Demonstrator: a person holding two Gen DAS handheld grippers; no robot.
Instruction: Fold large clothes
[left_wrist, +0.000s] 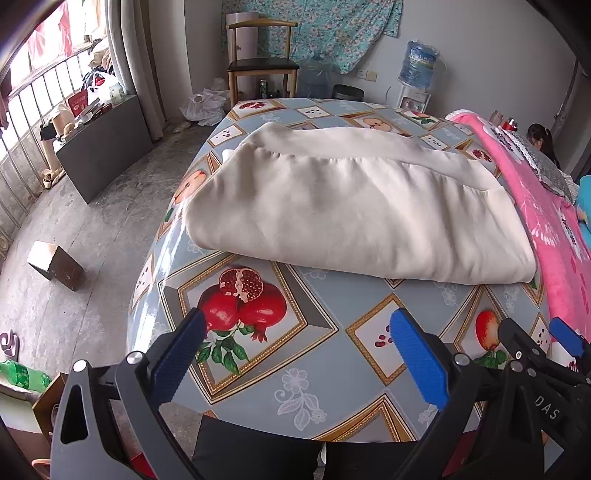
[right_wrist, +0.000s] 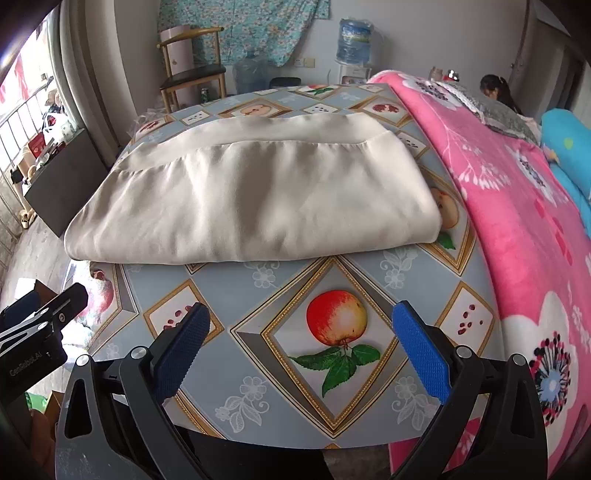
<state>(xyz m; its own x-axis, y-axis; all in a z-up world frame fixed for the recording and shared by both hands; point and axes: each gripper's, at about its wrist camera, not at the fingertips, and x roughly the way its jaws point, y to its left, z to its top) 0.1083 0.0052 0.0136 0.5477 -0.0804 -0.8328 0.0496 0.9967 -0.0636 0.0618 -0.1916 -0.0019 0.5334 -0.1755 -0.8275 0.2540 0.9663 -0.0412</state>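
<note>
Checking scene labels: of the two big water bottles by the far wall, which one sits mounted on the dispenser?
The capped blue water bottle, upside down on the white dispenser. The other bottle stands on the floor beside the chair.

Near side of the folded cream garment (right_wrist: 251, 192), bare counter (right_wrist: 258, 295) lies open for approach. Right of the garment, a pink blanket (right_wrist: 517, 221) crowds the counter edge. Beyond the garment, a chair (left_wrist: 262, 66) and water bottles stand.

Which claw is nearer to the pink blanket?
Right. The right claw hangs open over the table's near edge, just beside the pink blanket; the left claw, also open, sits farther over, away from it.
</note>
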